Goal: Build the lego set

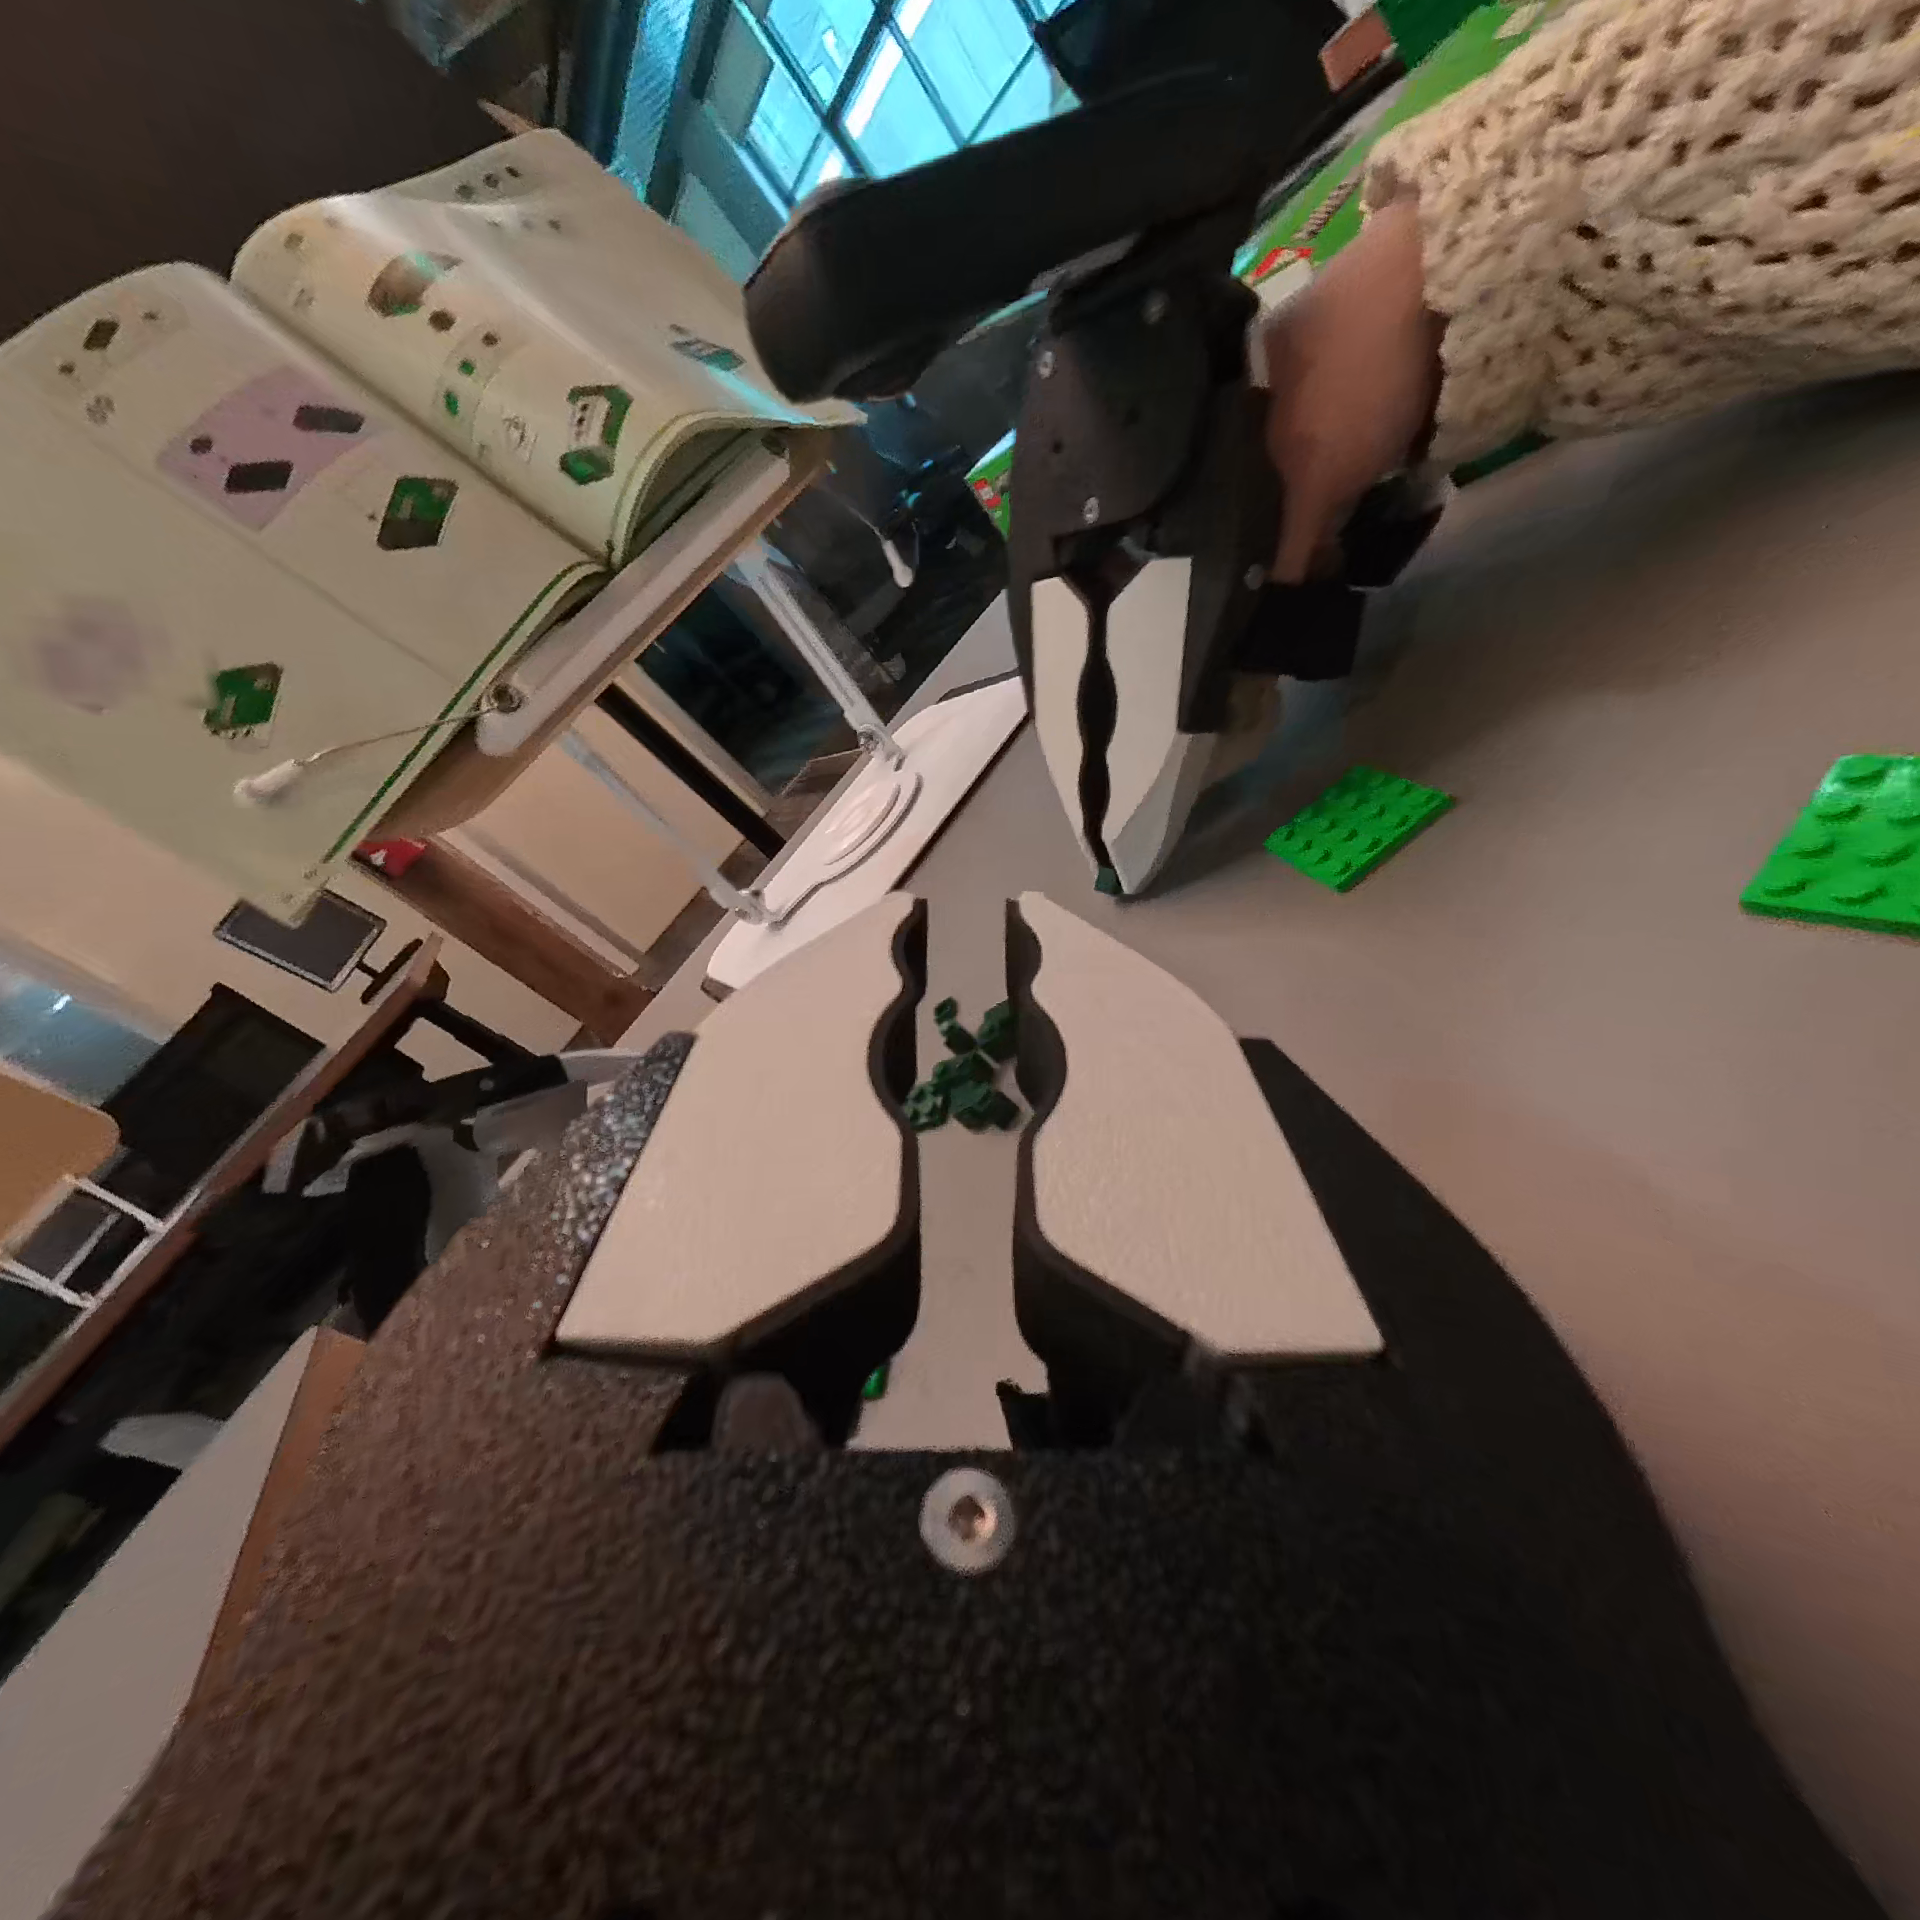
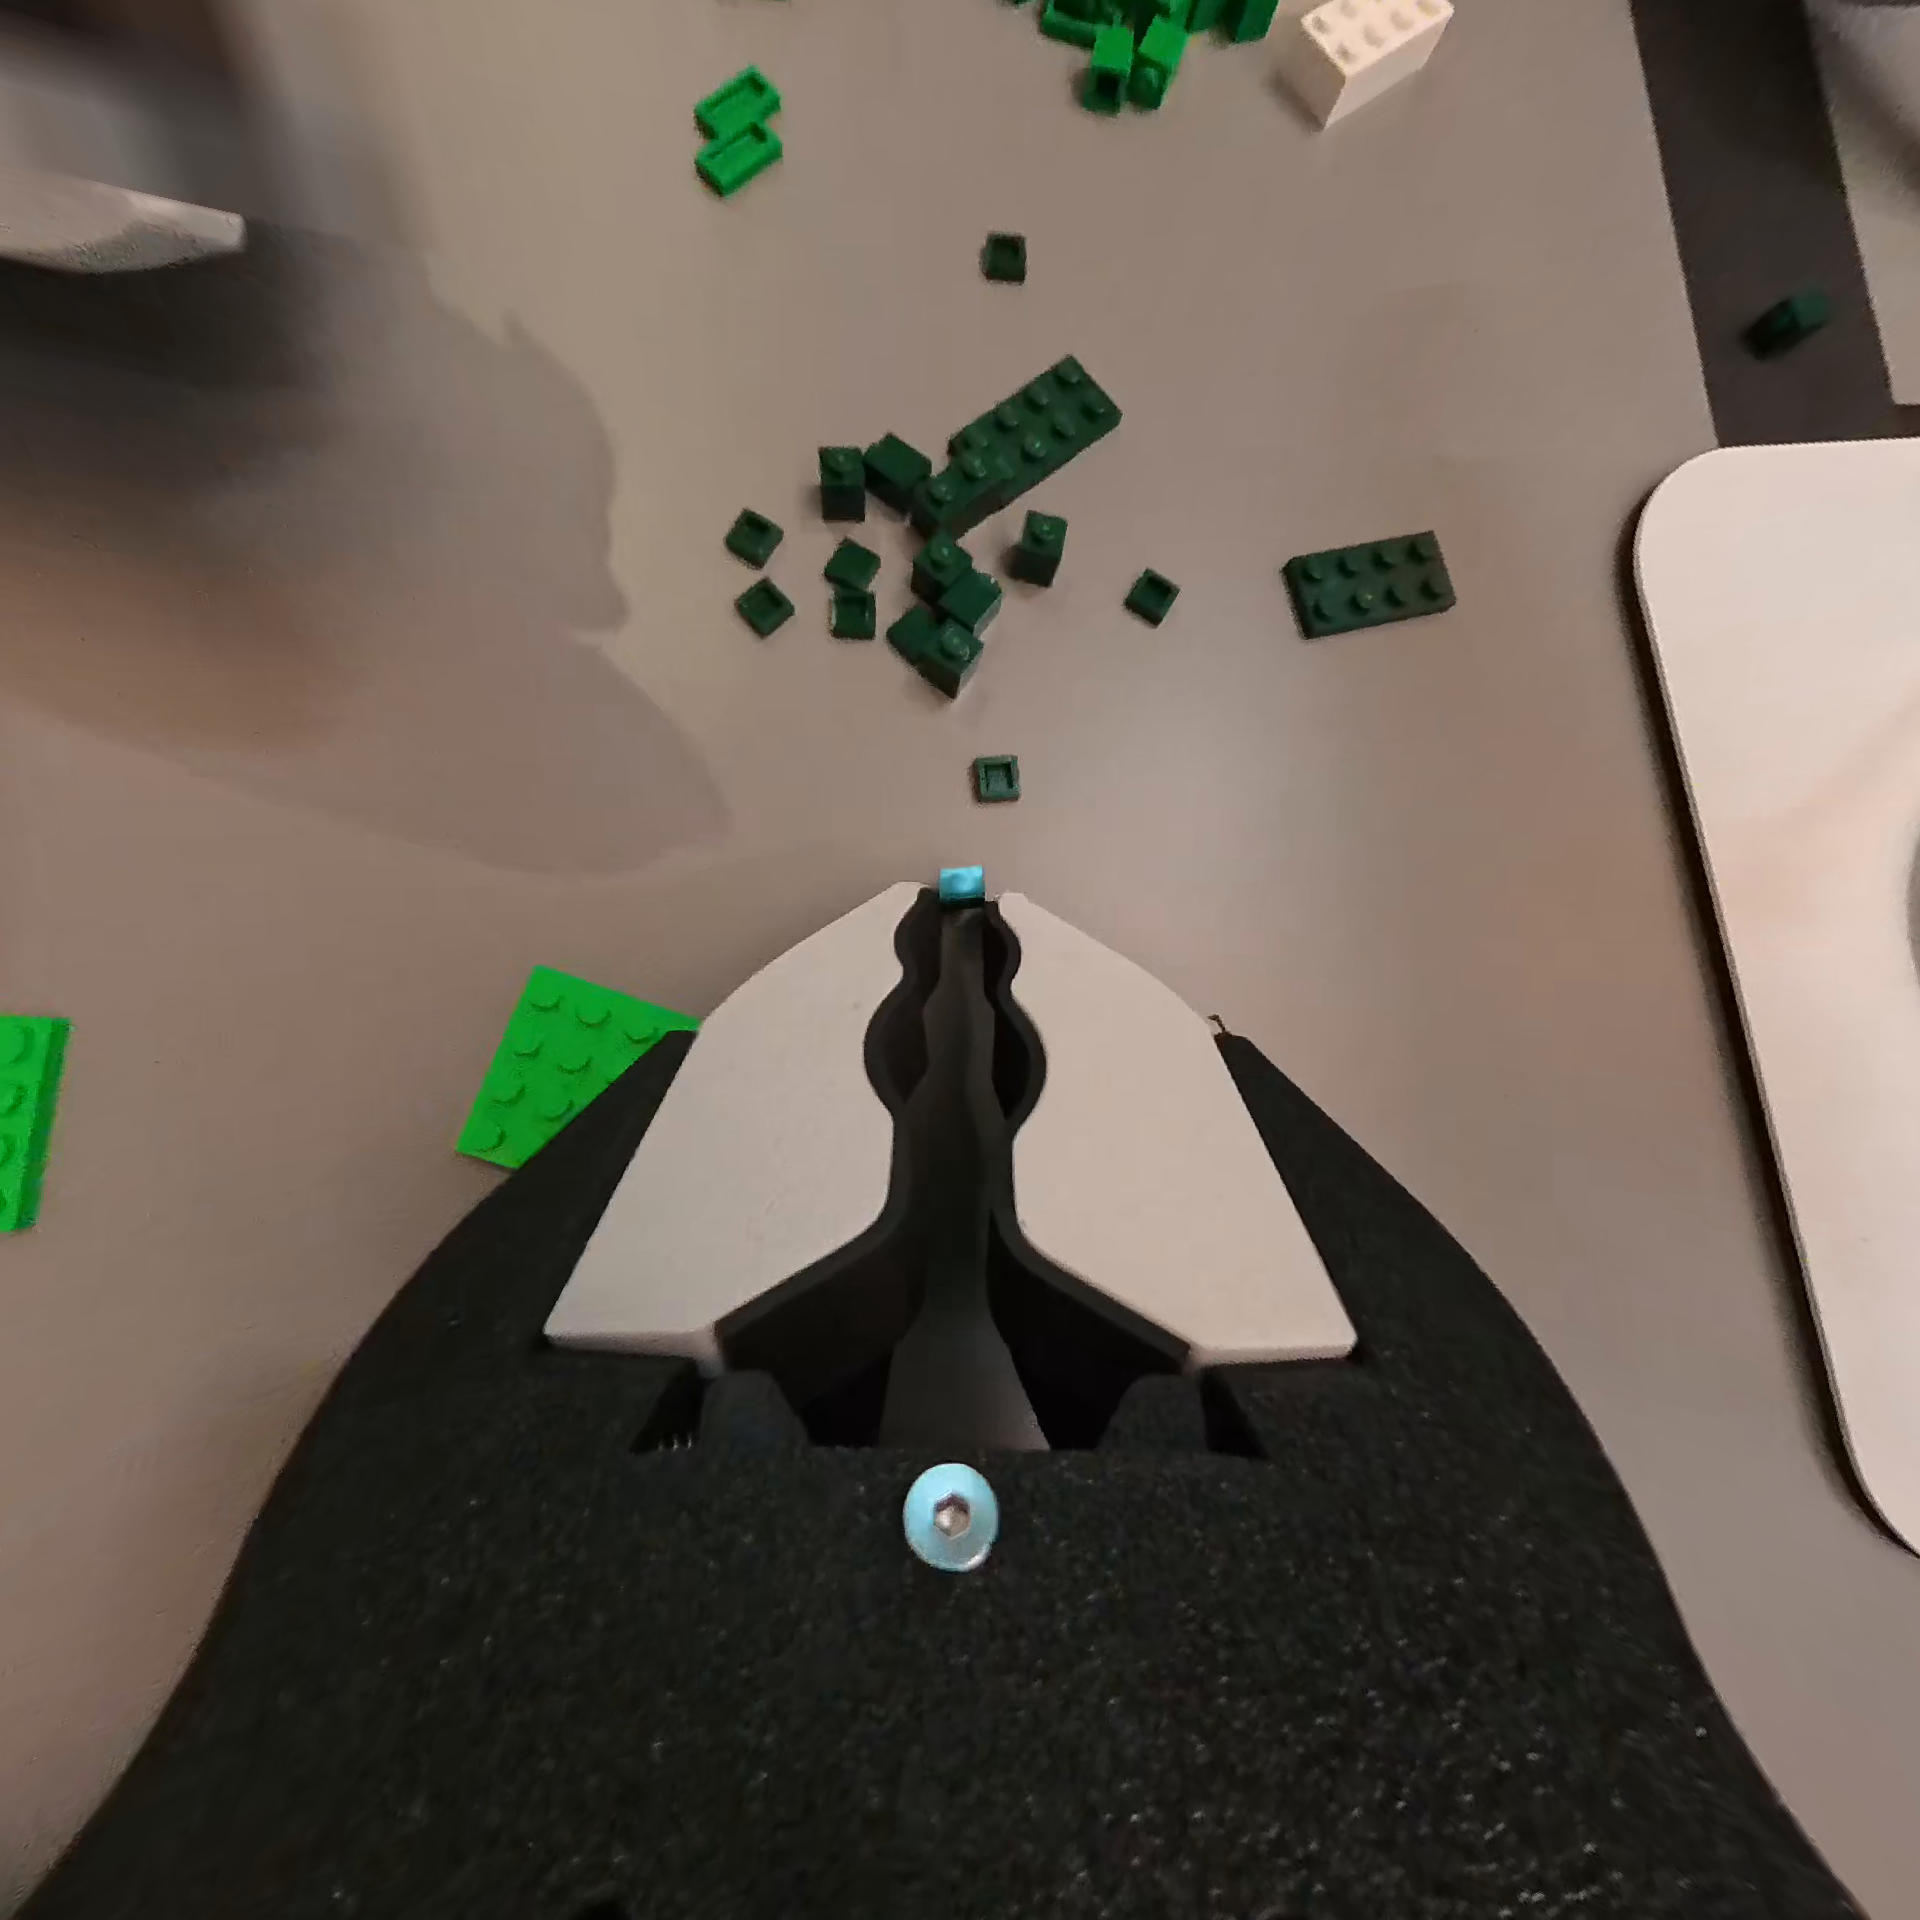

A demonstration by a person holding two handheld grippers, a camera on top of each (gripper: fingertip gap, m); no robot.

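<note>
My right gripper (image 2: 960, 902) is shut on a tiny 1x1 piece (image 2: 960, 885) that looks light blue here, held at the fingertips just above the grey table. It also shows in the left wrist view (image 1: 1107, 878), pointing down with the tips near the table. A loose heap of small dark green pieces (image 2: 935, 561) lies just ahead of it, with one single dark green piece (image 2: 996, 778) nearest. My left gripper (image 1: 964, 914) is open and empty, low over the table, and part of the dark green heap (image 1: 961, 1070) shows between its fingers.
Two bright green plates (image 1: 1356, 826) (image 1: 1839, 852) lie right of the right gripper. A dark green 2x4 brick (image 2: 1369, 584), a white brick (image 2: 1361, 52) and bright green bits (image 2: 738, 130) lie farther off. An open instruction booklet (image 1: 312, 468) rests on a stand with a white base (image 2: 1787, 935). About 12 centimetres separates my left fingertips from my right. From my right tips it is roughly 10 centimetres to the dark green 2x4 brick (image 2: 1369, 584); from my left, 15 centimetres.
</note>
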